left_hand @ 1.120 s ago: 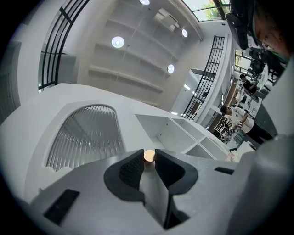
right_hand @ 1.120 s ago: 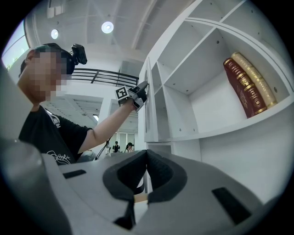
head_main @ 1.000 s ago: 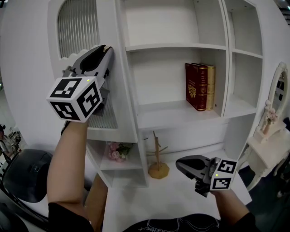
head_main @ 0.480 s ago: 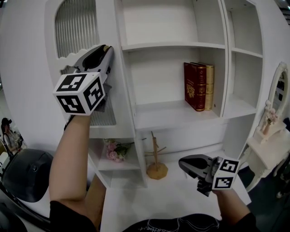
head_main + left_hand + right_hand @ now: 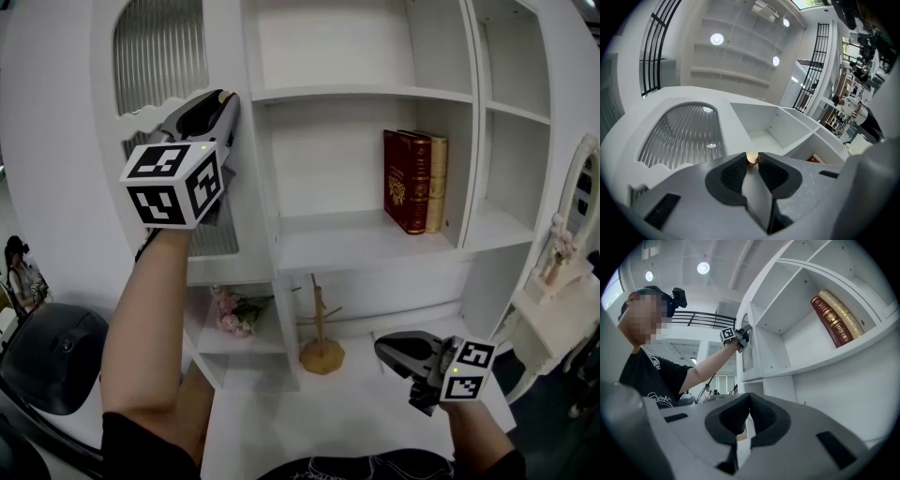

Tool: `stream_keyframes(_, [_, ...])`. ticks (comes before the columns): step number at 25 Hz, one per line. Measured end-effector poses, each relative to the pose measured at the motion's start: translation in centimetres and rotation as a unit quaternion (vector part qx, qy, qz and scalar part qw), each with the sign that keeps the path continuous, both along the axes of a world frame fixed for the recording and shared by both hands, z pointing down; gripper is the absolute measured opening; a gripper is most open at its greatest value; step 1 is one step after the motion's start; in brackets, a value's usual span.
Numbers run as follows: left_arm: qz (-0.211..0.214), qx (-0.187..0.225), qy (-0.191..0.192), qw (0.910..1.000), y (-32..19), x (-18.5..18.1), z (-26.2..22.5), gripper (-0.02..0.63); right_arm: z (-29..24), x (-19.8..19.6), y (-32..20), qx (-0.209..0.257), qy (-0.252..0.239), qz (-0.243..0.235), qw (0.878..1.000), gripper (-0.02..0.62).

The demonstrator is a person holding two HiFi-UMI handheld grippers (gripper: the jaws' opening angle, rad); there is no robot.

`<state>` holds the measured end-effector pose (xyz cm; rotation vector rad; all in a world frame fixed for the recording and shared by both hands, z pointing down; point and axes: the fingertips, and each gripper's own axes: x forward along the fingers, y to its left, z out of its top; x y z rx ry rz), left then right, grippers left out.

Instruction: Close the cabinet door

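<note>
Cabinet door (image 5: pixel 155 56), white with an arched ribbed pane, hangs at the left of the cabinet (image 5: pixel 361 244) over its upper left bay, and looks nearly home against the frame; whether a gap remains I cannot tell; the left gripper (image 5: pixel 223 97) points up at the door's right edge, and its own view shows the jaws closed on a small round knob (image 5: pixel 752 158), the pads pressing it from both sides

To finish the step well, I judge the push should run straight along the knob's stem, into the cabinet, so the door follows its hinge arc and does not twist; the grip should stay firm but not tighter, since the knob is small and smooth and could slip out sideways; ease the last part so the door meets the frame softly, and let go only once it sits flush; the right gripper (image 5: pixel 386 348), low over the counter and well apart from the door, has its jaws together with nothing between them, and is best left there

Counted from the left: one door, one knob, one bunch of pink flowers (image 5: pixel 228 313), one wooden stand (image 5: pixel 322 330), two books (image 5: pixel 417 180) upright side by side on the middle shelf, two grippers, one mirror (image 5: pixel 573 202)
</note>
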<state>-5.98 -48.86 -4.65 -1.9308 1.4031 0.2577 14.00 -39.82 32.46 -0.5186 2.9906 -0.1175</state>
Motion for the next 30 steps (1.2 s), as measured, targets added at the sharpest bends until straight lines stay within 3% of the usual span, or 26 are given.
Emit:
stream_keyframes(7, [0.008,0.003,0.001,1.0,-0.2,0.0,0.1,0.079,0.4,0.6,-0.4,-0.006,-0.002,0.008,1.0,0.006])
stream_keyframes(14, [0.018,-0.035,0.009,0.9992,-0.3,0.0,0.2,0.078,-0.1,0.4,0.6,-0.002,-0.003,0.012,1.0,0.006])
stream_keyframes(20, [0.048,-0.054,0.019,0.9972,0.7,-0.1,0.8,0.089,-0.5,0.1,2.1,-0.007,-0.012,0.018,1.0,0.006])
stream_keyframes(25, [0.087,-0.044,0.018,0.9951,4.0,0.0,0.8,0.167,-0.5,-0.5,3.9,-0.008,-0.005,0.024,1.0,0.006])
stream_keyframes(30, [0.134,-0.08,0.009,0.9877,7.2,-0.7,4.4,0.17,-1.0,-2.6,5.8,-0.008,-0.003,0.024,1.0,0.006])
